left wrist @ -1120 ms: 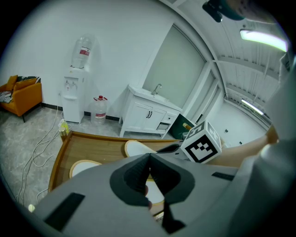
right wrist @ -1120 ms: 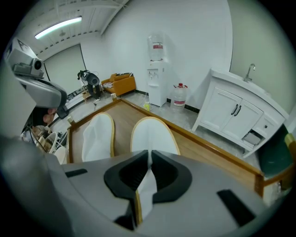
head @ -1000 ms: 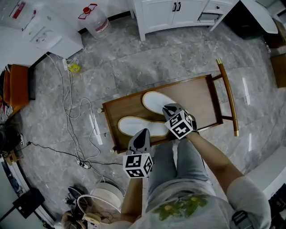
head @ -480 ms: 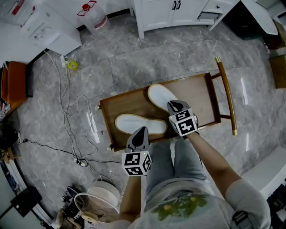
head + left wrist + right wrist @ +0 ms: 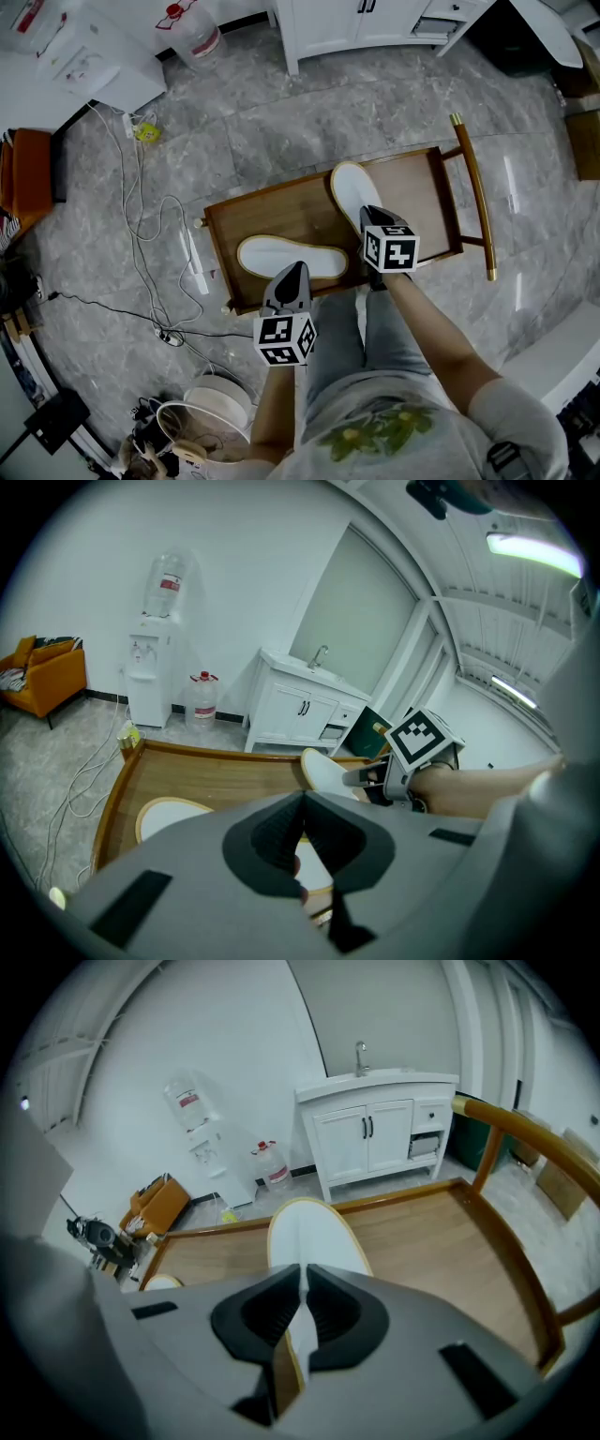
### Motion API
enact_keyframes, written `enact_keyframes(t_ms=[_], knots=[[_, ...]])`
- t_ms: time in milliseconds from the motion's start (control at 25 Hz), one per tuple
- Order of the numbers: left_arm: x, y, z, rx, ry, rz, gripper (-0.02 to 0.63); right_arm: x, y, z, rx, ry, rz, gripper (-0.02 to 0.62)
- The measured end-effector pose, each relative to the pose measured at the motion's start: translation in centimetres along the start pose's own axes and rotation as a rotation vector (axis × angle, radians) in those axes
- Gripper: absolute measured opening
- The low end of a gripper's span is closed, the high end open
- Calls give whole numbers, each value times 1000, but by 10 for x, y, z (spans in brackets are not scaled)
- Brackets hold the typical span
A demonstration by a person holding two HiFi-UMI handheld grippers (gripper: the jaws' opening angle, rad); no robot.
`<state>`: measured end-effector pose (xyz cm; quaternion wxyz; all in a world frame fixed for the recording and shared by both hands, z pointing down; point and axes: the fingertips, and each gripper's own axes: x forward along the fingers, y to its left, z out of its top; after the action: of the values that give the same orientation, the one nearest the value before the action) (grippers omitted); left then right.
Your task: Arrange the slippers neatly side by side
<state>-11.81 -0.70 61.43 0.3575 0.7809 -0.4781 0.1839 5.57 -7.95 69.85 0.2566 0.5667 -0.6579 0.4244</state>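
Clamping the right slipper [image 5: 351, 190] on the surface [image 5: 427, 202], toe at eleven o'clock, the right hand-held gripper [image 5: 302, 1277] is holding it to line up beside the left slipper [image 5: 289, 256] at eight o'clock, the left hand-held gripper [image 5: 293, 275] hovering shut.

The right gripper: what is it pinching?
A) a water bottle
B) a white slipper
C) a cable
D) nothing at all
B: in the right gripper view, the right gripper has its jaws closed on the edge of the white slipper, which lies on the wooden tray.
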Motion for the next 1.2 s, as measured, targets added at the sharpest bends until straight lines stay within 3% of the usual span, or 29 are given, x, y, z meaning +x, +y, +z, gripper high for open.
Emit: enact_keyframes(t_ms=[120,720,1200], knots=[[1,-1,0,0,1,1,15,1,-6,-2,75,-4,-10,28],[4,-8,-6,-1,15,1,15,4,-16,-6,246,-47,-42,26],[-4,-15,3,19,18,8,15,2,-25,-12,169,-13,-93,29]])
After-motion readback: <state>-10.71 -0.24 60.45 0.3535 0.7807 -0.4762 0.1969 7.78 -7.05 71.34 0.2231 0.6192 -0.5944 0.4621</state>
